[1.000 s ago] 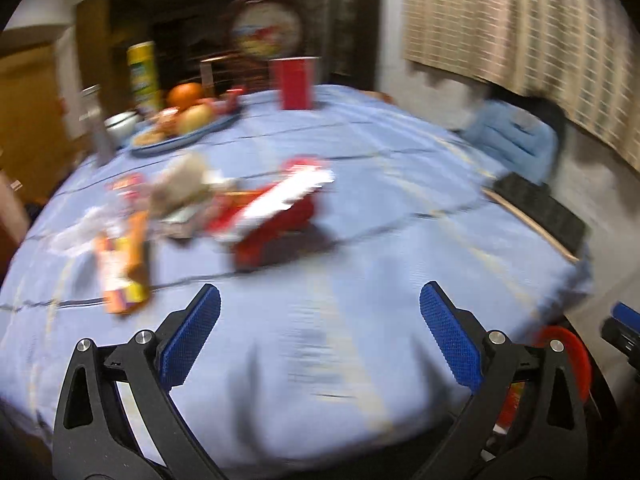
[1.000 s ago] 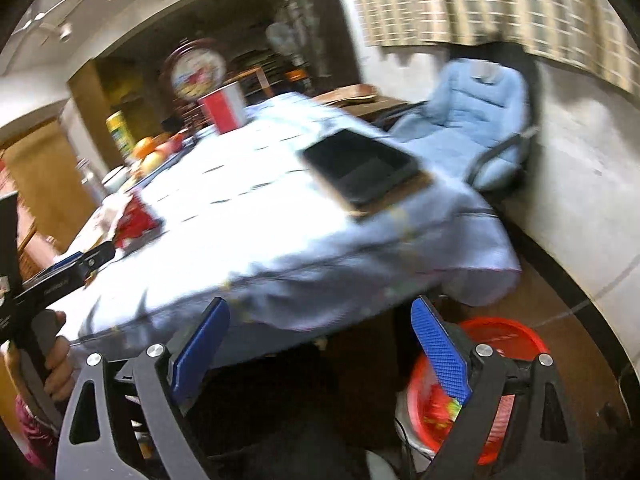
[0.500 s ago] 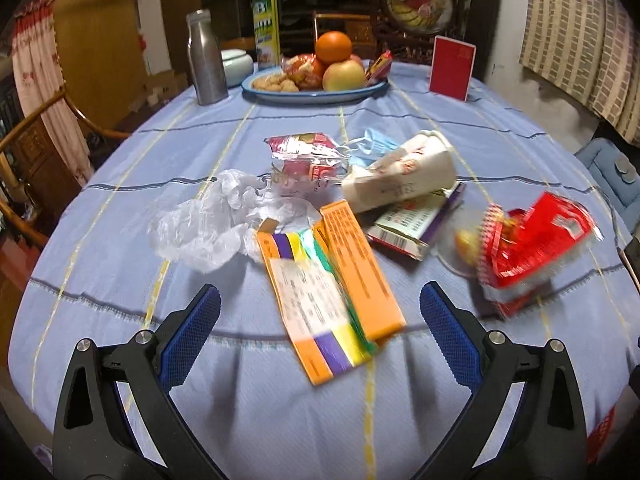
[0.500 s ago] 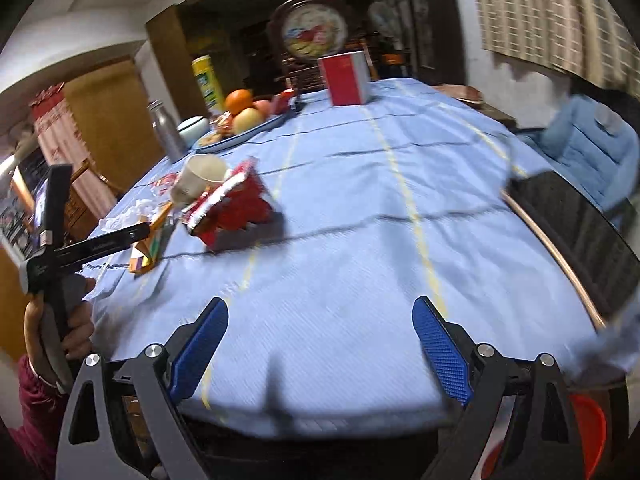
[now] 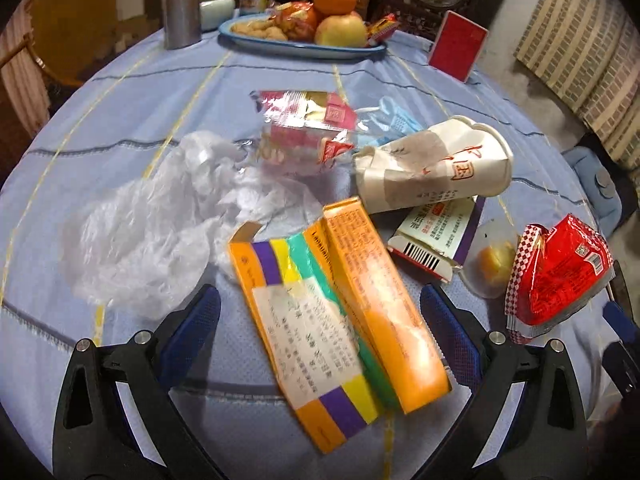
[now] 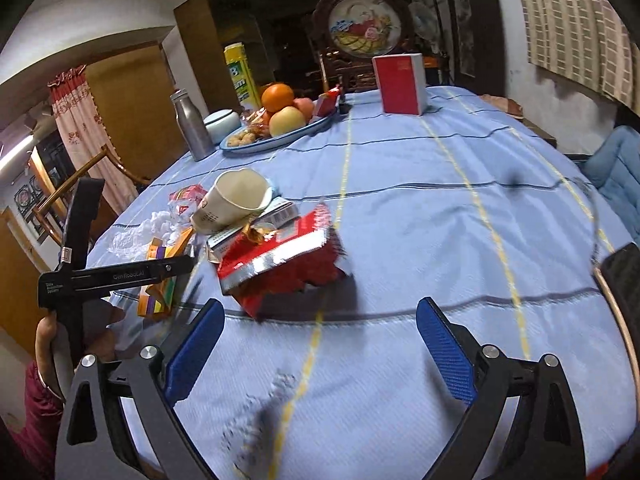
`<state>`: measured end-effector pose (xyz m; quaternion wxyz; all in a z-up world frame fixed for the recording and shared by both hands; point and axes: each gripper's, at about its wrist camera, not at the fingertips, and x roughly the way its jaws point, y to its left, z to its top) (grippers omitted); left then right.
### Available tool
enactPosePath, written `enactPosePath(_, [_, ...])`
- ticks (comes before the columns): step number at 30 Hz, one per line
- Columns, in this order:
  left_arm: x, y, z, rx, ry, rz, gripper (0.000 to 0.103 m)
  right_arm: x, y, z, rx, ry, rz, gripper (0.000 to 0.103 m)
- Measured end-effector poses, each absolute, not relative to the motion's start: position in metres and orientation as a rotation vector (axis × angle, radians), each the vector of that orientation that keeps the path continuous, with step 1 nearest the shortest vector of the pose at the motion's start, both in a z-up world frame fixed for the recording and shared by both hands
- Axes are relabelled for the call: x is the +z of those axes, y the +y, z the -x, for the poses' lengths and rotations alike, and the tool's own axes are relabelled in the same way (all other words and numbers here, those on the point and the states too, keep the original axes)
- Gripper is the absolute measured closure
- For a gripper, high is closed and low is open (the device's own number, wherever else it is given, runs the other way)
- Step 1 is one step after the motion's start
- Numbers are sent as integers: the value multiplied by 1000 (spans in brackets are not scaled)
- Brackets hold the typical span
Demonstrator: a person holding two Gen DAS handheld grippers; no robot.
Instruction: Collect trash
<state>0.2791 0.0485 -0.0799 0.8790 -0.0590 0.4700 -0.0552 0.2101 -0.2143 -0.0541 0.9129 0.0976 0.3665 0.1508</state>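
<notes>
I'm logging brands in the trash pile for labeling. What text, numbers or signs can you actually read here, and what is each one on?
"GenRobot.AI": on the arm of the left gripper, faint, seen by the right wrist camera.
Red Chinese characters: on the paper cup; I cannot transcribe them.
Barcode and small print: on the white box under the cup; too small.
Printed label: on the orange box; blurred.
Barcode sticker: on the red packet; illegible.
</notes>
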Motion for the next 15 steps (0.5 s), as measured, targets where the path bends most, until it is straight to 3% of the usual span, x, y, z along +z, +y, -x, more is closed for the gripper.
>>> enactPosePath(11, [-79, 49, -285, -141, 969, 142, 7, -62, -187, -250, 346, 786, -296, 9])
enactPosePath(13, [-79, 48, -284, -141, 969, 136, 7, -62, -194, -250, 324, 766, -311, 23])
enactPosePath(15, [-79, 46, -283, -144, 970, 128, 7, -64, -201, -252, 308, 771, -311, 55])
